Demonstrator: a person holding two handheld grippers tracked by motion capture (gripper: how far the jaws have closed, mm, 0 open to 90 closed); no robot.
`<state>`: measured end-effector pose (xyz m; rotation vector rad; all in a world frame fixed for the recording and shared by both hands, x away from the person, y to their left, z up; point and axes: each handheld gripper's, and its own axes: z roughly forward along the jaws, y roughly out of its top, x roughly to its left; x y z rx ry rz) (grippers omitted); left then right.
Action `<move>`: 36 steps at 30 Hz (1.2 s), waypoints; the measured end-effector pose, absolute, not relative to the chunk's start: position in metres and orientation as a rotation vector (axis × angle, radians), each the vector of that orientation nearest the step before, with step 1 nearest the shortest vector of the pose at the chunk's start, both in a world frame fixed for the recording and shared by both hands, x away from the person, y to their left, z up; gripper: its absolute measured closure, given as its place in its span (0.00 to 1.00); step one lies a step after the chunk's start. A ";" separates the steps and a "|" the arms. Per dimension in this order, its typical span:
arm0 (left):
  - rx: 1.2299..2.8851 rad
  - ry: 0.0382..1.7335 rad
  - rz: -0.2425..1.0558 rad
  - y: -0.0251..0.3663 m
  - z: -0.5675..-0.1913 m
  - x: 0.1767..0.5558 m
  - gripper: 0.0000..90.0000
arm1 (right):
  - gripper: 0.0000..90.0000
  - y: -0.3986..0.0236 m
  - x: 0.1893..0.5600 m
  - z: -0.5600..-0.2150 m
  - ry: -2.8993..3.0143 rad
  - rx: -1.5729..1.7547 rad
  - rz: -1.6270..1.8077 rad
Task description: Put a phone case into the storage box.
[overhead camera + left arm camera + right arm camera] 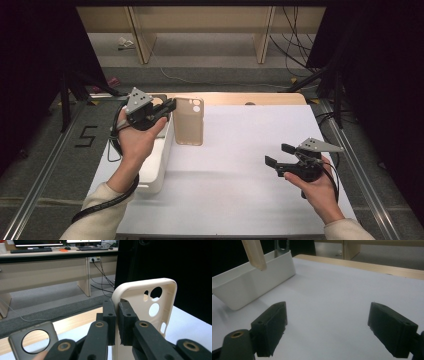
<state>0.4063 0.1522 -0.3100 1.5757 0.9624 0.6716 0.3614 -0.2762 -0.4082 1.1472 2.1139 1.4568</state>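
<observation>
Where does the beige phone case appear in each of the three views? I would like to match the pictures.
High view: the beige phone case is upper left of centre, held up by the left gripper beside the white bin.
Left gripper view: the case stands right of centre, its edge pinched between the black jaws.
Right gripper view: one corner of the case hangs at the top left.
Shared landmark: the white bin.

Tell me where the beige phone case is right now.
The beige phone case hangs upper left in the high view, clamped by the left gripper beside the white bin.
</observation>
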 end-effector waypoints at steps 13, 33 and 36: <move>1.544 0.982 0.692 0.165 -0.304 0.408 0.94 | 0.19 -0.277 0.360 -0.410 2.115 1.156 1.448; 1.526 1.022 0.757 0.188 -0.302 0.415 0.94 | 0.19 -0.277 0.361 -0.411 2.117 1.161 1.447; 1.515 1.037 0.760 0.196 -0.302 0.417 0.94 | 0.19 -0.277 0.361 -0.411 2.118 1.162 1.446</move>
